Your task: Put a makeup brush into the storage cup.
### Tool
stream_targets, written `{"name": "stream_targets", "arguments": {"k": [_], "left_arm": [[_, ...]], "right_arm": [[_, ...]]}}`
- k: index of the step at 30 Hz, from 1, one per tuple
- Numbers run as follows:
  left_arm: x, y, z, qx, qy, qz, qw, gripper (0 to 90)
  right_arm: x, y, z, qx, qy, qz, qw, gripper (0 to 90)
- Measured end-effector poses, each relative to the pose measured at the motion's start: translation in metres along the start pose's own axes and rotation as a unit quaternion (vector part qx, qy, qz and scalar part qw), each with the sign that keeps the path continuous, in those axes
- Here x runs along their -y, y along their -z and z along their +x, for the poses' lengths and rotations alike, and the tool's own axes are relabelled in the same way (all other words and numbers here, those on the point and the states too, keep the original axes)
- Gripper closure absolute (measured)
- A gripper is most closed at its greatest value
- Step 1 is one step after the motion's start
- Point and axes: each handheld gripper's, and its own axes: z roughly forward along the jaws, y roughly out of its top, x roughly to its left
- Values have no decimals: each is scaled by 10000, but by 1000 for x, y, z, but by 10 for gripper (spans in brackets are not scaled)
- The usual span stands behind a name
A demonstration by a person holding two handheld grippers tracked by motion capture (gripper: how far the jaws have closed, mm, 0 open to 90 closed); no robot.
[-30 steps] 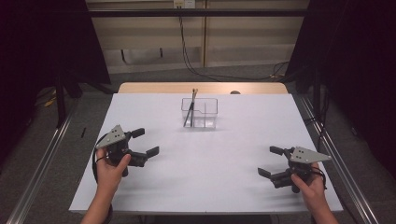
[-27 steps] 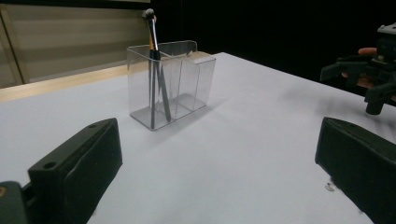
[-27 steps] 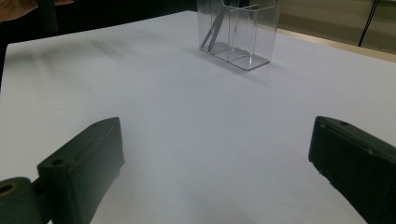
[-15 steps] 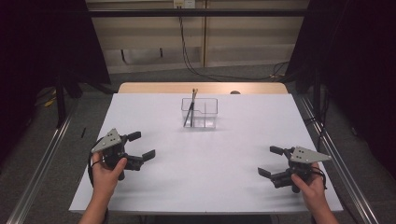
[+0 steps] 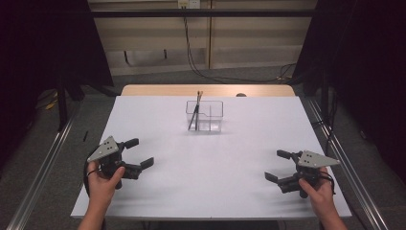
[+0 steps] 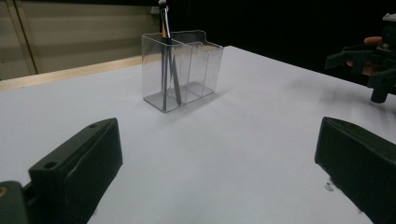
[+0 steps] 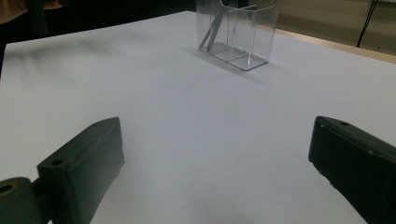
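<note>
Hovering apart, left gripper (image 5: 142, 153), right gripper (image 5: 278, 166)

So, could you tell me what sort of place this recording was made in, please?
Most likely a lab recording station, not a home or shop. A white table stands between dark curtains, cables hang down the back wall, and metal rails run along the floor beside it.

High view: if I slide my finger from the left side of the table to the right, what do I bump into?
Left hand-held gripper → clear holder with thin sticks standing in its left part → right hand-held gripper.
</note>
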Motion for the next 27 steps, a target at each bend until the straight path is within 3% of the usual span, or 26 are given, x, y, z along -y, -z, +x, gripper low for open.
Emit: {"name": "stream_targets", "arguments": {"k": [27], "left_arm": [[7,12,-4,-16,-10,-25,10000,6]], "right_arm": [[-1,0,-3,20,29,-11,10000,27]]}}
